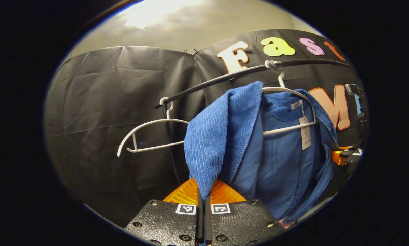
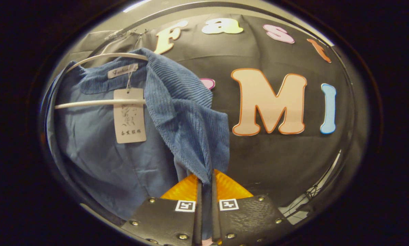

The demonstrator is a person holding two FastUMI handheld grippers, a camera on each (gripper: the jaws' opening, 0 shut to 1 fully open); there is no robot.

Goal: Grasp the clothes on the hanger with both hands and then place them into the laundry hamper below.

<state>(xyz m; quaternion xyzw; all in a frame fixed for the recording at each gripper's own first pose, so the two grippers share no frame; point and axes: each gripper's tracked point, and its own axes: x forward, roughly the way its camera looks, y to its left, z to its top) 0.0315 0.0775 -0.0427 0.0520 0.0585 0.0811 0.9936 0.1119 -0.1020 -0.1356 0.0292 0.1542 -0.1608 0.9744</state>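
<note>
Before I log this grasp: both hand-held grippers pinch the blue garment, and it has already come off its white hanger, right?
Not quite. Both pinch the blue garment, but it still hangs on its white hanger, as the left gripper view shows.

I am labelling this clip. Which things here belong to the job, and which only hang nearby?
Job: blue garment, its white hanger, left gripper, right gripper, both shut on the garment.
Nearby: empty white hanger, black rail, paper tag.
</note>
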